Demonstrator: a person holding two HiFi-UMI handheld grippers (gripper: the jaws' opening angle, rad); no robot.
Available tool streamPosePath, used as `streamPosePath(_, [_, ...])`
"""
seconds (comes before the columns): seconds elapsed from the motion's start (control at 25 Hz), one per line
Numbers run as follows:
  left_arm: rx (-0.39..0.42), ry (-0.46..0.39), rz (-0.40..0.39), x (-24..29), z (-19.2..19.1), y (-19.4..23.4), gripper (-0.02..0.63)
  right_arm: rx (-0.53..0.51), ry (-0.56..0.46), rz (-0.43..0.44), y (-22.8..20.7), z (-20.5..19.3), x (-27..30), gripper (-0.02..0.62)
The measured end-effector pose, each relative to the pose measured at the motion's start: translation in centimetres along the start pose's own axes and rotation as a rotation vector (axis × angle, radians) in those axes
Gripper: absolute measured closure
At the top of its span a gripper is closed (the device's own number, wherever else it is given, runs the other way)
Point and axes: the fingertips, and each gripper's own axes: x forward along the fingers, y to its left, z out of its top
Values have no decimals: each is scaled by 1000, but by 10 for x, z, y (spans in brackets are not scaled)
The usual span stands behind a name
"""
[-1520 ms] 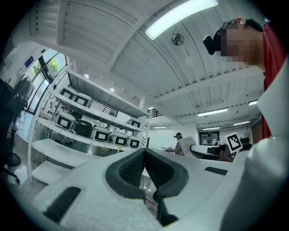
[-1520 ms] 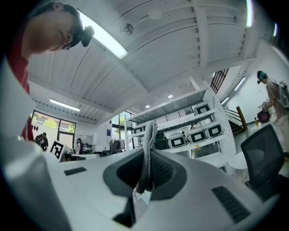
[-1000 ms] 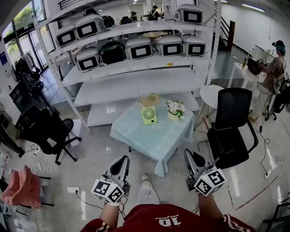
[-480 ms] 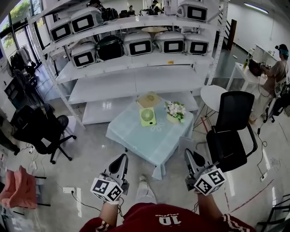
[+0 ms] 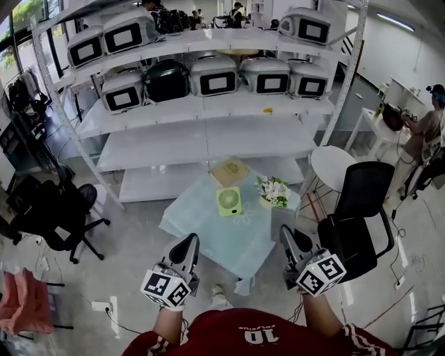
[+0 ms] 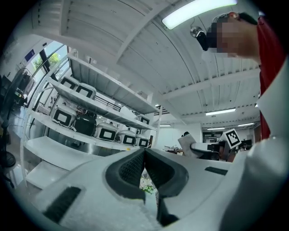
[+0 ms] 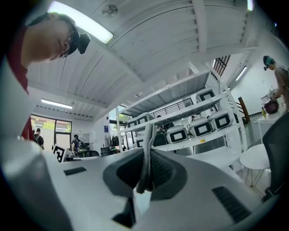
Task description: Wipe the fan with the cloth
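Arms bent, we hold the left gripper (image 5: 188, 242) and the right gripper (image 5: 287, 233) low before our waist, both aimed forward, each with jaws pressed together on nothing. One green fan (image 5: 228, 200) stands on the pale blue table (image 5: 208, 233) beside one flower pot (image 5: 274, 190), well ahead of both grippers. Two black chairs (image 5: 358, 208) flank the table, and white shelving (image 5: 208, 135) stands behind.

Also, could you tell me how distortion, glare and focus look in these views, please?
Head view: fisheye bows the shelving, glare patches on the floor, fan small but sharp. Left gripper view: ceiling light blown out. Right gripper view: dark vignetted corners.
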Motion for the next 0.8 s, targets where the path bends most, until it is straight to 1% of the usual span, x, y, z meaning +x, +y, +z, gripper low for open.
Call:
streamPosePath(0.12, [-22,3,-41,23,5,30,611,23,22,-3,-4,-4,42,578])
streamPosePath(0.28, [-33,26,-76,48,5,64,611,22,43,-12,-6,-11,88,578])
streamPosePath(0.44, [-62,27,-85,68,6,96,611,18,48,-22,-7,-15,125,578])
streamPosePath(0.68, [-65,37,-107,88,-3,126,611,28,29,-56,-15,-25,153,577])
streamPosePath(0.8, [-91,34,-118,93,-5,131,609,23,43,-60,-18,-30,161,577])
